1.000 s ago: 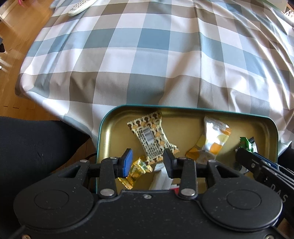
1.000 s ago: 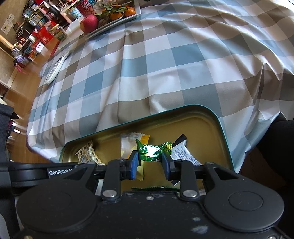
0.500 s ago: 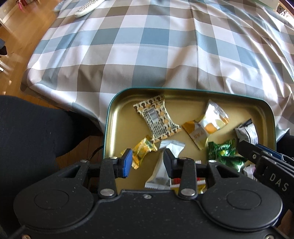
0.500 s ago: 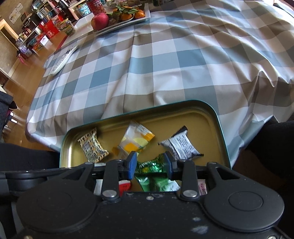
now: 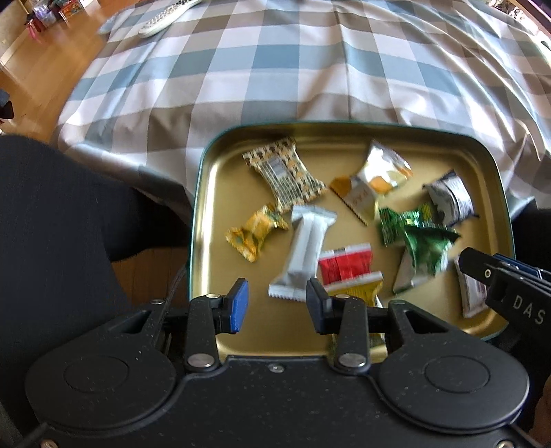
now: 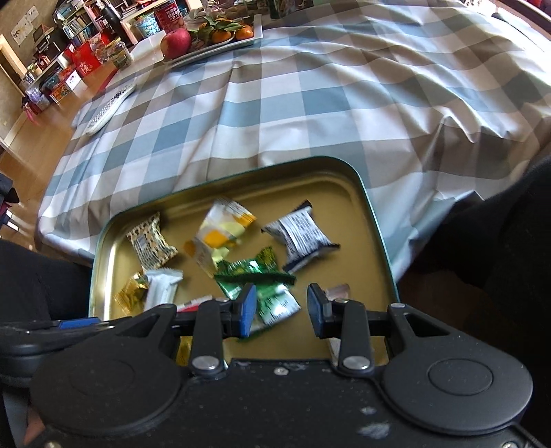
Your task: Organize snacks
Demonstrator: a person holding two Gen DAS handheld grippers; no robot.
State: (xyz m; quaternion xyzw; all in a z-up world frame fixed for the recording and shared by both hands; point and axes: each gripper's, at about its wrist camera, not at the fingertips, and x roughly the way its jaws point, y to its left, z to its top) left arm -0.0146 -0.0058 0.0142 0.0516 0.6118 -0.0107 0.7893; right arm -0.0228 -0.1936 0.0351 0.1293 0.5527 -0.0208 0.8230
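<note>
Left wrist view
- Left gripper point(image 5: 275, 299): fingers part-way apart and gripping nothing; they hang above the near part of the tin.
- Tin point(image 5: 206, 179): shallow, gold inside with a dark green rim, at the near edge of the worktop, overhanging it toward the camera.
- White bar wrapper point(image 5: 303, 255): lies lengthwise near the middle of the tin, its near end just beyond the finger gap.
- Gold twist candy point(image 5: 255, 232): left of the white bar, close to it.
- Brown patterned packet point(image 5: 284, 174): at the far left of the tin.
- Yellow-and-white packet point(image 5: 373, 181): far middle.
- Black-and-white packet point(image 5: 451, 196): far right.
- Green packets point(image 5: 413, 237): right of centre, overlapping one another.
- Red sachet point(image 5: 344, 263): just right of the white bar, with a yellow sachet point(image 5: 358, 289) nearer, partly hidden behind the right finger.
- Right gripper point(image 5: 509, 296): only its black side shows at the right edge; finger gap hidden here.
- Checked tablecloth point(image 5: 292, 69): covers the worktop; a white remote control point(image 5: 165, 19) lies at the far left.

Right wrist view
- Right gripper point(image 6: 280, 308): fingers a modest way apart and empty; the green packets point(image 6: 261, 282) lie in the tin below, not pinched.
- Tin point(image 6: 375, 224): same snacks spread inside; black-and-white packet point(image 6: 299, 237) to the right, brown patterned packet point(image 6: 149, 243) at left.
- Fruit tray point(image 6: 220, 36): at the far edge of the worktop, with an apple point(image 6: 175, 41) and oranges.
</note>
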